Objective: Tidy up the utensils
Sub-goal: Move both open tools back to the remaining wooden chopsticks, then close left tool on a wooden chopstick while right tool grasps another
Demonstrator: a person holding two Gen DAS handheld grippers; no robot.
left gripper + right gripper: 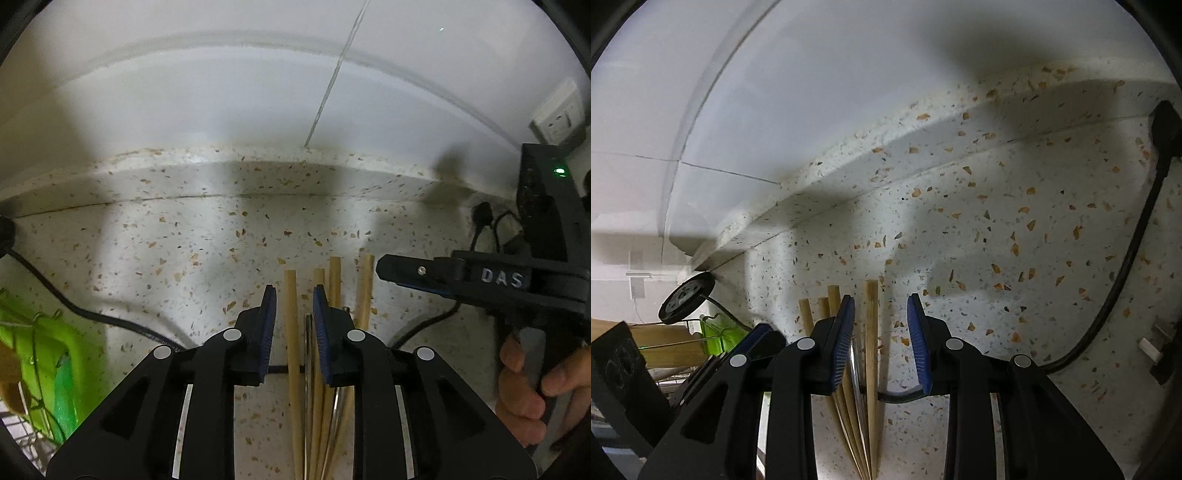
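A speckled terrazzo tabletop (pixel 155 258) runs to a raised lip of the same stone under a glossy white tiled wall (pixel 221 85). Only the left wrist view shows a wall socket (pixel 559 120) at the upper right, a bright green plastic rack (pixel 44 350) at the lower left edge, and the right gripper (pixel 384 266) seen from its side, its black body lettered "DAS", with a bare hand (pixel 532 384) wrapped round the handle. Only the right wrist view shows a round black disc (pixel 687 302) near the tabletop's far corner and a thick black cable (pixel 1123 273) curving down the right side.

Pale round wooden chopsticks (pixel 293 332) lie fanned on the tabletop with a thin shiny metal utensil (pixel 855 369) among them.

The left gripper (pixel 294 295) has its blue ribbed fingers (pixel 269 306) parted by a moderate gap, one chopstick showing between them; whether they touch it is unclear. In the right wrist view the right gripper's fingers (pixel 918 325) stand a little wider apart, another chopstick in the gap near the left pad, nothing clamped.
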